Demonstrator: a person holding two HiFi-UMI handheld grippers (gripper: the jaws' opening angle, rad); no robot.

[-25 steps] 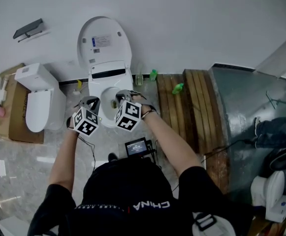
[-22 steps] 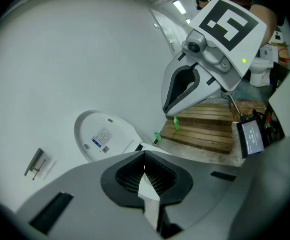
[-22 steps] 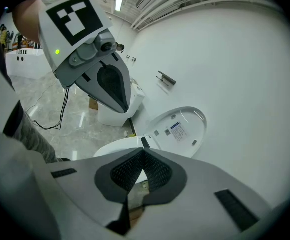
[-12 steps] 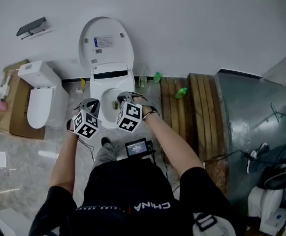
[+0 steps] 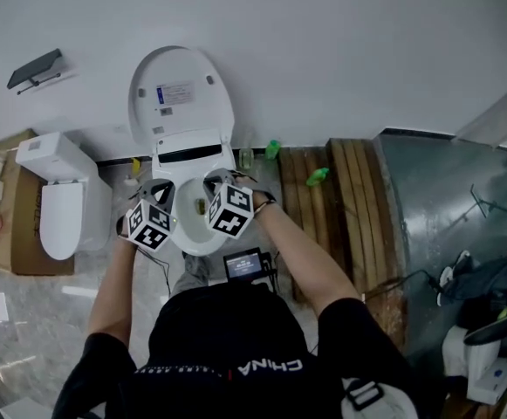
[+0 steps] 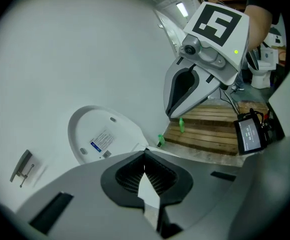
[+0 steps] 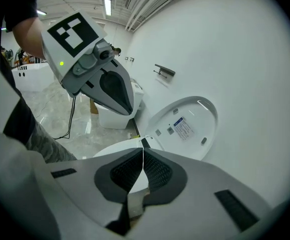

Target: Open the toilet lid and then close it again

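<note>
So, the toilet lid is found fully raised, leaned back against the white wall with its labelled underside turned to the room. Below it the bowl is left uncovered. Both claws are held side by side over the front part of the bowl, clear of the lid. The left claw is pinched completely together with nothing caught between its pads. Same deal for the right claw: closed tight, empty. Off to the left, a second toilet is parked by a cardboard box. To the right, wooden planks are laid by the wall, with a green bottle on them.
</note>
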